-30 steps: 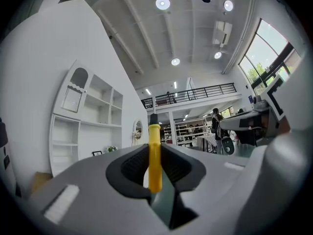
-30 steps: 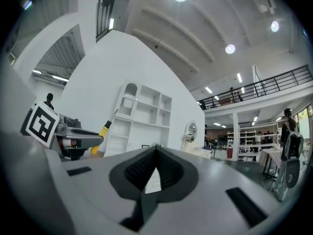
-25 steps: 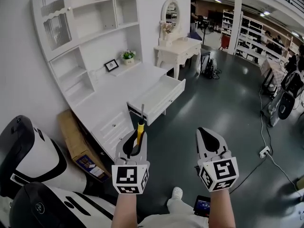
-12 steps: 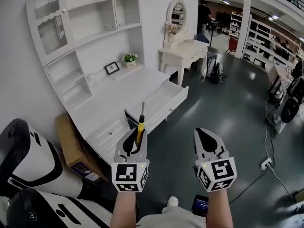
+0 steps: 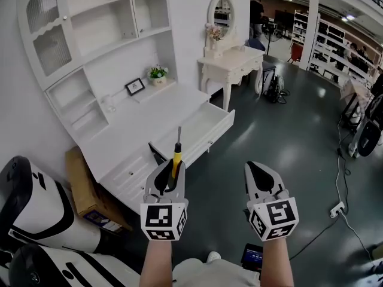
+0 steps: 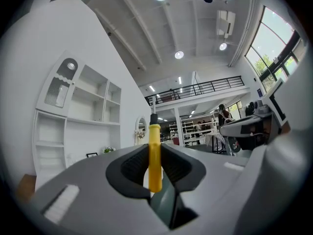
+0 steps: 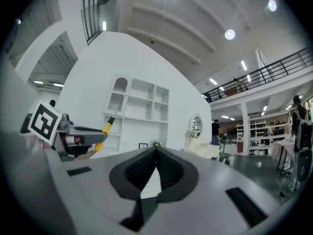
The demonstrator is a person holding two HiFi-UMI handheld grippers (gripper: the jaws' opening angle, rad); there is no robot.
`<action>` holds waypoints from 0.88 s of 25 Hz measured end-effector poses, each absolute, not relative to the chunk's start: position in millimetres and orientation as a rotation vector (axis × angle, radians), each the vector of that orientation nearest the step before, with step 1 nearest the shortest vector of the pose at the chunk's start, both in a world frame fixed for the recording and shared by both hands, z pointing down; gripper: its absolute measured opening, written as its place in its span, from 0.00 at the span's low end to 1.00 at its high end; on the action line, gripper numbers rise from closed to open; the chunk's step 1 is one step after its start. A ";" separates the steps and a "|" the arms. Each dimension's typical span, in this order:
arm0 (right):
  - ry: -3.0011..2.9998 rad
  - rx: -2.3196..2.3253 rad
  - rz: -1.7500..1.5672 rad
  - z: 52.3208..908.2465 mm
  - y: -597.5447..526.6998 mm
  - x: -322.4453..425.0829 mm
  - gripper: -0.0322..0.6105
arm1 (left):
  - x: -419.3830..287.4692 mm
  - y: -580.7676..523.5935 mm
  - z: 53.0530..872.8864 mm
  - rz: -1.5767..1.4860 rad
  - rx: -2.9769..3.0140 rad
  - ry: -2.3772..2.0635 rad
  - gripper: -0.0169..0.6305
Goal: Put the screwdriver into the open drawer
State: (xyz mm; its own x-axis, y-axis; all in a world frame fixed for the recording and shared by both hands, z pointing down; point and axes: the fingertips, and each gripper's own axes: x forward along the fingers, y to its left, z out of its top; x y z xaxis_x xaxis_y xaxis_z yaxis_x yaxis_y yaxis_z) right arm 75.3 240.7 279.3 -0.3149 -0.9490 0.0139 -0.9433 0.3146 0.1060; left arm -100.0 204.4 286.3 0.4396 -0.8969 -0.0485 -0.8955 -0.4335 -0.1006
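The screwdriver (image 6: pixel 154 155) is in hand but not yet delivered. The left gripper (image 5: pixel 172 168) pinches its yellow handle between the jaws. The handle stands upright and the metal shaft points up past the jaw tips. The pads press on the handle from both sides, so the grip looks firm. The right gripper (image 5: pixel 258 173) is held alongside, well apart from the left, with its jaws pressed together and nothing between them.

The drawer (image 5: pixel 210 139) stands pulled out from the white bench (image 5: pixel 157 113), and its inside looks bare as far as the head view shows. Both grippers are over the dark floor (image 5: pixel 281 118), in front of the bench and short of the drawer. In the head view the screwdriver's tip overlaps the drawer's near corner, but that seems to be line of sight only. The tool appears to be nearer the person than the drawer is.

By my reading, the pick-up is done and the carry to the drawer is the step in hand. What is left is to bring the left gripper over the drawer's open top and tip the screwdriver so it lies inside rather than on the front wall. Then the jaws must spread to let it go. The right gripper has no evident part to play.
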 end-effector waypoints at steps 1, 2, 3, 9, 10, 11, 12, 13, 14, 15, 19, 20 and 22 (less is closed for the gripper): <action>-2.484 1.797 -0.109 282.3 238.3 79.9 0.06 | -96.4 201.3 287.7 -0.022 -2.572 1.607 0.15; -2.483 1.801 -0.096 285.4 236.3 83.9 0.06 | -93.1 198.7 289.0 -0.026 -2.574 1.606 0.15; -2.483 1.804 -0.083 288.5 235.0 87.1 0.06 | -90.2 196.6 290.3 -0.032 -2.577 1.603 0.15; -2.484 1.819 -0.050 296.0 225.5 101.5 0.06 | -74.6 185.1 294.6 -0.055 -2.588 1.589 0.15; -2.483 1.818 -0.046 297.4 223.5 103.0 0.06 | -72.5 182.8 296.0 -0.059 -2.590 1.587 0.15; -2.482 1.817 -0.044 298.9 221.3 104.1 0.06 | -71.1 180.2 297.5 -0.062 -2.592 1.588 0.15; -2.481 1.816 -0.042 300.1 219.0 104.9 0.06 | -70.4 177.1 298.8 -0.064 -2.594 1.589 0.15; -2.481 1.816 -0.042 300.9 216.6 105.5 0.06 | -70.0 173.7 299.7 -0.065 -2.595 1.592 0.15; -2.480 1.817 -0.043 301.3 213.9 106.3 0.06 | -69.8 169.9 300.3 -0.065 -2.595 1.593 0.15; -2.478 1.819 -0.046 301.3 210.8 107.3 0.06 | -69.7 165.8 300.4 -0.064 -2.594 1.594 0.15; -2.471 1.827 -0.055 300.0 196.4 112.3 0.06 | -70.0 149.5 299.6 -0.050 -2.589 1.606 0.15; -2.470 1.828 -0.058 299.9 191.9 113.1 0.06 | -70.5 145.0 299.9 -0.045 -2.589 1.611 0.15; -2.468 1.826 -0.064 300.2 181.8 113.3 0.06 | -71.7 135.0 301.5 -0.038 -2.589 1.619 0.15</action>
State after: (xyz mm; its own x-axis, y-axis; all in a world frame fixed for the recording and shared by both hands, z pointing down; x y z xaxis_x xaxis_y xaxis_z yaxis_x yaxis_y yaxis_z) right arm 113.3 181.8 300.2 -0.2912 -0.9561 0.0324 -0.9532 0.2929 0.0755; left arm -71.7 135.0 301.5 0.4384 -0.8984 -0.0253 -0.8962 -0.4349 -0.0875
